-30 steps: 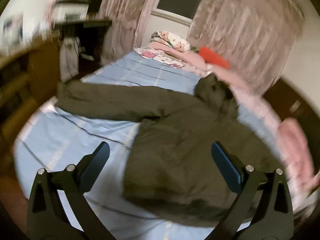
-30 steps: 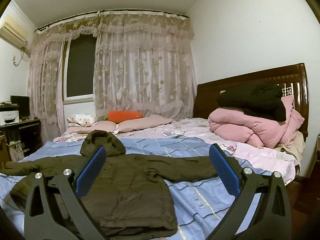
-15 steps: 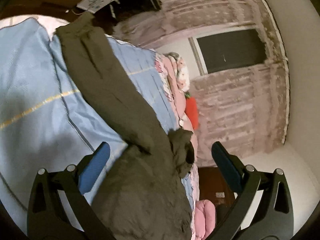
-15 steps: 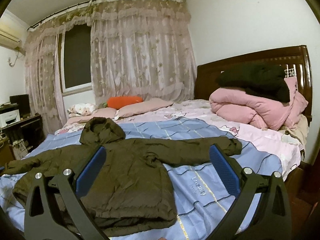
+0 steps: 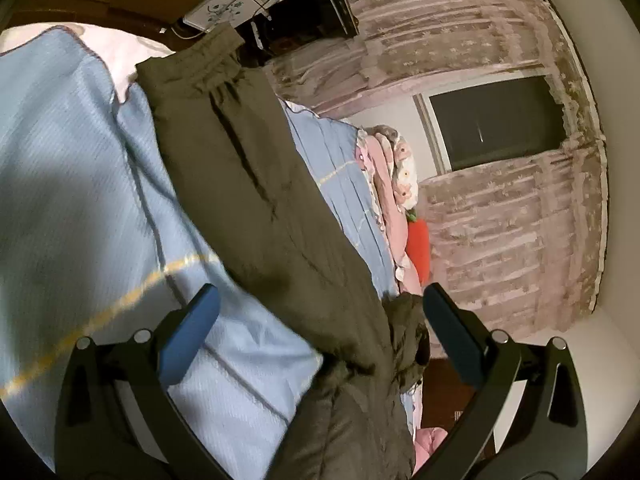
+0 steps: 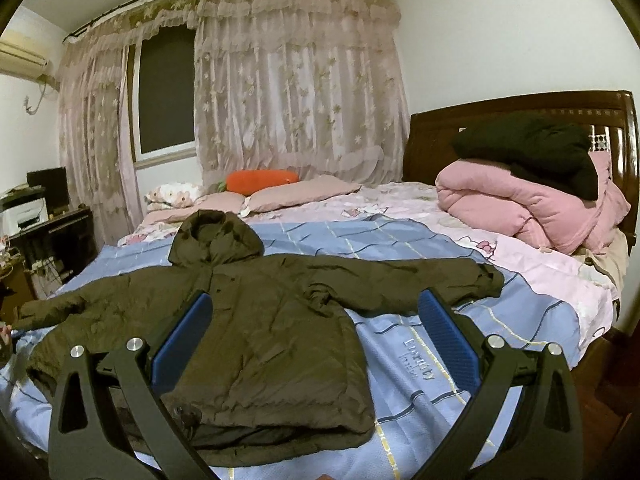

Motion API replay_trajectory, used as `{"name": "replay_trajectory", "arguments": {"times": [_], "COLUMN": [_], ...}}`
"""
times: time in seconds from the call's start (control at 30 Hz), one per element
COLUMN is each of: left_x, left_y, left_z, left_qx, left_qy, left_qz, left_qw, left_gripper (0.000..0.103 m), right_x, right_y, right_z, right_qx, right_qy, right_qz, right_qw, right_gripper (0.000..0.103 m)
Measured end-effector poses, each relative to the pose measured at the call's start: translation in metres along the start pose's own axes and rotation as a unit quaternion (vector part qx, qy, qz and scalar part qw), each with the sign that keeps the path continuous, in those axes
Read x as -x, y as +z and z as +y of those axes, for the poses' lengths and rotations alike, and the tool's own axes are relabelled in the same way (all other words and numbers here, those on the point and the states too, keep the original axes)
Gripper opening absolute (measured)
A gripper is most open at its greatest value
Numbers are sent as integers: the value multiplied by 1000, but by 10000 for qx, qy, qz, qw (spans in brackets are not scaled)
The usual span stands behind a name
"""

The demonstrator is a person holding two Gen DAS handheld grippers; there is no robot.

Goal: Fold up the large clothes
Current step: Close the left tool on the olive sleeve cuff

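An olive hooded padded jacket (image 6: 260, 320) lies flat on the blue bed sheet (image 6: 500, 320), hood away from me and both sleeves spread out. My right gripper (image 6: 316, 320) hovers open above the jacket's body with nothing between its blue pads. In the rolled left wrist view, one long jacket sleeve (image 5: 240, 184) runs across the sheet (image 5: 72, 184) to its cuff near the bed's edge. My left gripper (image 5: 320, 318) is open just above the sleeve near the shoulder, holding nothing.
A folded pink quilt (image 6: 528, 204) with a dark garment (image 6: 532, 148) on top sits by the wooden headboard (image 6: 440, 128). Pillows and an orange cushion (image 6: 260, 180) lie near the curtained window. A dark desk (image 6: 52, 236) stands beside the bed.
The left gripper has rolled sideways and moved close over the jacket's sleeve. The right gripper has risen and tilted down a little toward the jacket. Both stayed open.
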State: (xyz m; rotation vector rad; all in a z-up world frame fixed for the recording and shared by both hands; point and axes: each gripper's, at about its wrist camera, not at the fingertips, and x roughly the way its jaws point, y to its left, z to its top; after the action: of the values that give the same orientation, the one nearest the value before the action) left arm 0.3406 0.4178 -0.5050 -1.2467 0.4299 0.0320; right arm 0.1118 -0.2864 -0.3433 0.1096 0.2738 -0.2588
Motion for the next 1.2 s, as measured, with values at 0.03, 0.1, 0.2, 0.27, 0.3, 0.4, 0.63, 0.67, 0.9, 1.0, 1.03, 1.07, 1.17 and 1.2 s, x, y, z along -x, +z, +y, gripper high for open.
{"name": "replay_trajectory", "arguments": {"times": [0.03,0.1,0.2,0.27,0.3,0.4,0.63,0.67,0.9,1.0,1.03,1.07,1.17,1.2], "left_x": [-5,-16,-26,-31,-33,-41,-46,-47,-49,-52,-53,-54,-56,-56], "left_y": [4,10,16,18,19,22,26,27,39,46,48,51,60,63], "left_z": [2,4,8,10,10,12,17,16,20,20,19,20,22,22], "left_qx": [41,72,31,25,33,35,-11,-24,20,20,10,9,84,104], "left_qy": [1,59,73,78,65,74,174,196,263,323,346,355,313,295], "left_qz": [15,46,95,99,94,99,21,-11,-312,-395,-417,-448,-577,-615], "left_qw": [10000,9999,9999,9999,9999,9999,9998,9998,9992,9987,9985,9984,9978,9976], "left_gripper": [101,101,101,101,101,101,101,101,101,101,101,101,101,101], "right_x": [-1,-2,-5,-8,-10,-13,-17,-18,-21,-23,-23,-24,-27,-28], "right_y": [0,-1,-2,-2,-3,-2,-6,-6,-9,-10,-10,-11,-13,-14], "right_z": [0,2,5,6,7,10,15,16,18,21,21,22,24,25], "right_qx": [10,50,85,97,105,158,248,252,317,374,388,403,438,454], "right_qy": [3,-4,-26,-30,-20,5,41,36,54,61,63,62,74,75], "right_qz": [12,33,51,86,117,157,230,243,325,365,378,399,462,476], "right_qw": [10000,10000,9999,9999,9999,9998,9994,9994,9990,9986,9985,9984,9979,9978], "right_gripper": [102,102,102,102,102,102,102,102,102,102,102,102,102,102]}}
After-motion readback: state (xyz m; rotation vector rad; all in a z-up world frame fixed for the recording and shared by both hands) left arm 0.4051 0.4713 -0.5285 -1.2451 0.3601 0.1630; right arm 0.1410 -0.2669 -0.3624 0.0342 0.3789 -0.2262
